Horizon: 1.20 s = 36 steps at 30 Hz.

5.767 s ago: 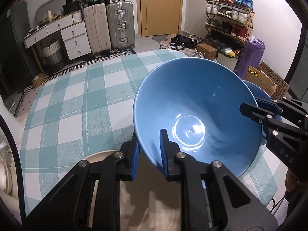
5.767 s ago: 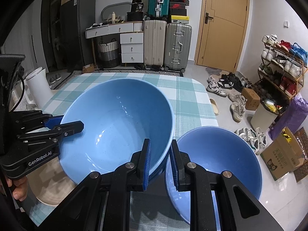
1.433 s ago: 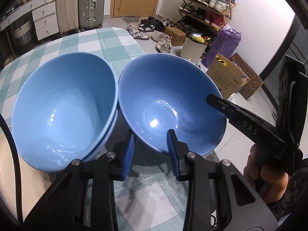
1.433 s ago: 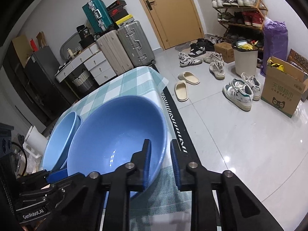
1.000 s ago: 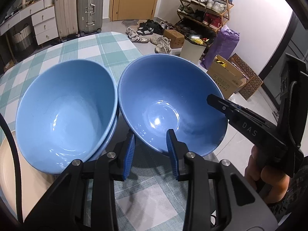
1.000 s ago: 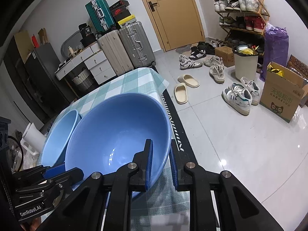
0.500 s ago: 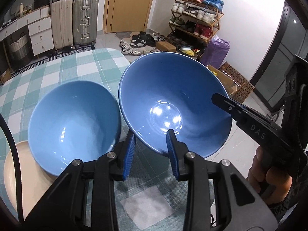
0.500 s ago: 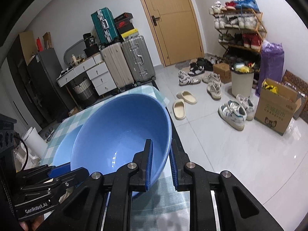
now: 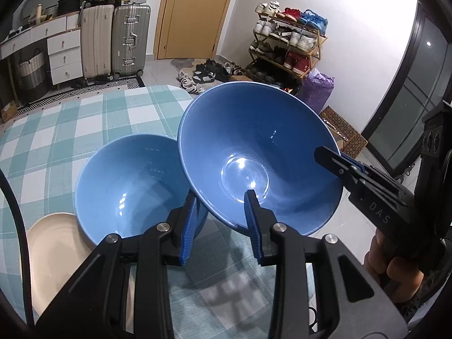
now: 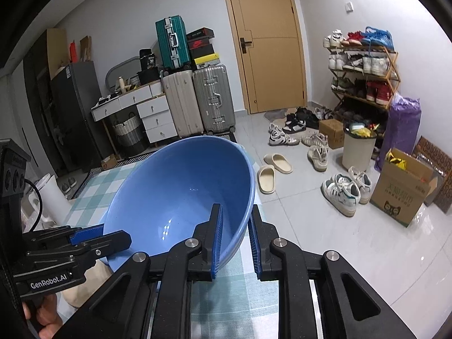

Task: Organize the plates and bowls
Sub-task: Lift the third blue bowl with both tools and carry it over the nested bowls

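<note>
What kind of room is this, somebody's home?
Most likely a lived-in home, near the entrance: a shoe rack stands by a wooden door, suitcases line the wall, and blue bowls are being handled over a table with a checked tablecloth.

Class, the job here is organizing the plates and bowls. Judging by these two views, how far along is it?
Done: one blue bowl sits on the cream plate on the table.
In hand: a second bowl, tilted above the table, with the left gripper and right gripper each clamped on its rim.
Left: setting it down, likely nested into the first bowl.
</note>
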{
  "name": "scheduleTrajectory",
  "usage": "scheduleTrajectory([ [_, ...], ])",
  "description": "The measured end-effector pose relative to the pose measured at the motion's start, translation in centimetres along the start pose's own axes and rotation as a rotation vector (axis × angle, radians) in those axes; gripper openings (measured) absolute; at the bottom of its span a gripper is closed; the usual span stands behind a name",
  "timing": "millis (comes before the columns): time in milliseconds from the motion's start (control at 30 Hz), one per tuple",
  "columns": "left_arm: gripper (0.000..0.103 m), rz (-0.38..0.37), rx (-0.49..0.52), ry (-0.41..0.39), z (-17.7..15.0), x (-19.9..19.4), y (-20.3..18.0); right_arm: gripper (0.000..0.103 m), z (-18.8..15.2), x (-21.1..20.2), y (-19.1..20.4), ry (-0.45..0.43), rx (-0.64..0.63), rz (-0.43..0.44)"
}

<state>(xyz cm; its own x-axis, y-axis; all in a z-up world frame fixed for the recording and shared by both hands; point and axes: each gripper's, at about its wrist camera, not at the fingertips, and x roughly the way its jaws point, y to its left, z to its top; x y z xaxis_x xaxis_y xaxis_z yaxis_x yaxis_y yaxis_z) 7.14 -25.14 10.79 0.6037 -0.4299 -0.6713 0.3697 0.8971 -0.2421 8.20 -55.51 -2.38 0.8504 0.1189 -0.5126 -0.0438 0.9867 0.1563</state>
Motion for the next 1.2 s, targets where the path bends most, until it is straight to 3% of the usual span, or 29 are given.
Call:
scheduleTrajectory([
  [300, 0.029, -0.032, -0.019, -0.005, 0.3, -2.0, 0.9, 0.019, 0.0, -0.4, 1.3, -0.003, -0.021, 0.004],
  [567, 0.029, -0.034, -0.022, -0.055, 1.2, -4.8, 0.7, 0.019, 1.6, -1.4, 2.6, -0.014, -0.065, -0.018],
  [867, 0.029, 0.009, -0.051, -0.083, 1.5, -8.0, 3.3, 0.02, 2.9, -1.3, 6.1, -0.01, -0.119, 0.008],
  [1200, 0.029, 0.071, -0.078, -0.076, 1.3, -8.2, 7.4, 0.021, 2.3, 1.6, 9.7, 0.033, -0.155, 0.057],
])
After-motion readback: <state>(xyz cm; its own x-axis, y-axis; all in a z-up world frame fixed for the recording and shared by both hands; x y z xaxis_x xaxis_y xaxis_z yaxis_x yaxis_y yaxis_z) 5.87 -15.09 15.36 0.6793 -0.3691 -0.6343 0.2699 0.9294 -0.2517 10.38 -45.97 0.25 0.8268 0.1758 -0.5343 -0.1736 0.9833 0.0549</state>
